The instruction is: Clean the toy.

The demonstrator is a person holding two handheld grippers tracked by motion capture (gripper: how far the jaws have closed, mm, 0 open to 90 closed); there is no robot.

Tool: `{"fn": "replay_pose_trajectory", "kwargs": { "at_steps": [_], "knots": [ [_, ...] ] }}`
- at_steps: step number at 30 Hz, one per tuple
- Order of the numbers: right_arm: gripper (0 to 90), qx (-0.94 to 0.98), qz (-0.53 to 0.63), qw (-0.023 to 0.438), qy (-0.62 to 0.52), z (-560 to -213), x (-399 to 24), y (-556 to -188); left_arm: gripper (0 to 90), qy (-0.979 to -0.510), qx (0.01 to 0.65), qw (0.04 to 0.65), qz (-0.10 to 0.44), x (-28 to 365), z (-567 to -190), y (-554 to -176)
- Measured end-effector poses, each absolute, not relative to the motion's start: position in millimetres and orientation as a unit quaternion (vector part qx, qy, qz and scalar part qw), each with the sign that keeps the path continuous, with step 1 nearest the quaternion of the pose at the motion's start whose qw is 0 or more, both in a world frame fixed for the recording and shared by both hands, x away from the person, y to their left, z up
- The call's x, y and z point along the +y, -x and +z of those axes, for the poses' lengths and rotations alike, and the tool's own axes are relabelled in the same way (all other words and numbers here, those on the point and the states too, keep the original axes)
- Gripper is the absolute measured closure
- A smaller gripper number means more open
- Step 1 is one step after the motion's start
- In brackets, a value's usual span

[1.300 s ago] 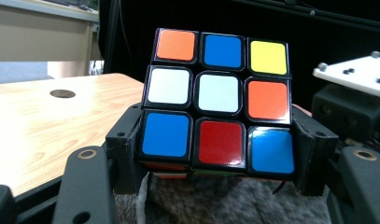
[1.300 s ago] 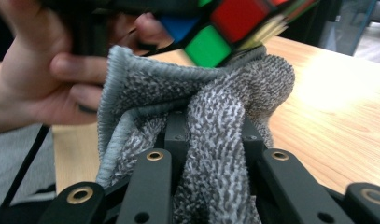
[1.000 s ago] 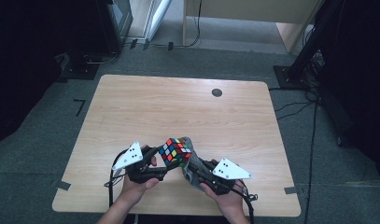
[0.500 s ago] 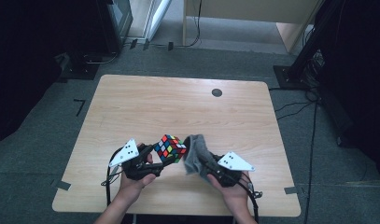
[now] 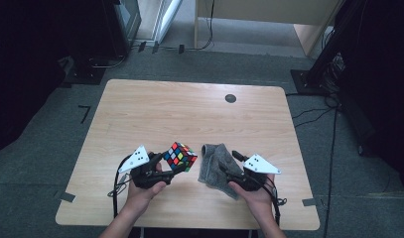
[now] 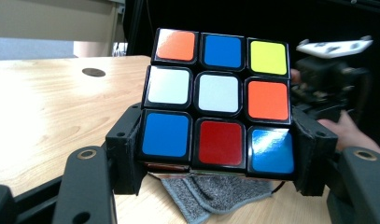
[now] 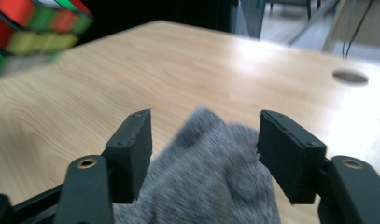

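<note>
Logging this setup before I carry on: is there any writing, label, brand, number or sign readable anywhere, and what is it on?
"7": a dark mark on the grey floor left of the table, reads like a seven.
Rubik's cube: plain colour stickers, no logo or text.
Grey cloth: no tag or print.
Grey plates on the left gripper and right gripper: small dots, no writing.

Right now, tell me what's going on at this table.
A person works two handheld grippers over a wooden table. The left gripper clamps a scrambled puzzle cube between its jaws, lifted off the tabletop. The right gripper has a grey cloth bunched between its jaws, which look partly open around it; the cloth sits just beside the cube, apart from it.
</note>
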State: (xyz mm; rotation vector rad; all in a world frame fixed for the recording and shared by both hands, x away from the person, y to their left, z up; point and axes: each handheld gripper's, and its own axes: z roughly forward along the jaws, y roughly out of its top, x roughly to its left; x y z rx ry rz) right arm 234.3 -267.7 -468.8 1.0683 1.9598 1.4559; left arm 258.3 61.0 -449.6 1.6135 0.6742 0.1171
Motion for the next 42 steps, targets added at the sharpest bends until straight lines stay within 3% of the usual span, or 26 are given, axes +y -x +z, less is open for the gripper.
{"fn": "replay_pose_trajectory", "kwargs": {
  "at_steps": [3,9,15,25,36,42],
  "knots": [
    [33.7,0.727,0.544,0.240,-0.343,-461,-255,-224,34.3,-0.711,0.295,0.637,0.045,59,-450,-258],
    [30.8,0.748,0.574,0.201,-0.267,-455,-225,-210,34.3,-0.718,0.294,0.631,0.031,52,-450,-257],
    [26.1,0.755,0.565,0.230,-0.242,-455,-210,-202,34.2,-0.723,0.296,0.624,0.007,46,-450,-256],
    [26.3,0.753,0.547,0.287,-0.227,-456,-203,-196,34.2,-0.738,0.304,0.602,-0.032,30,-450,-253],
    [31.9,0.765,0.505,0.343,-0.205,-462,-195,-192,33.8,-0.738,0.327,0.585,-0.073,28,-453,-258],
    [34.1,0.772,0.493,0.345,-0.203,-460,-195,-192,32.7,-0.736,0.322,0.589,-0.081,30,-454,-261]
  ]
}}
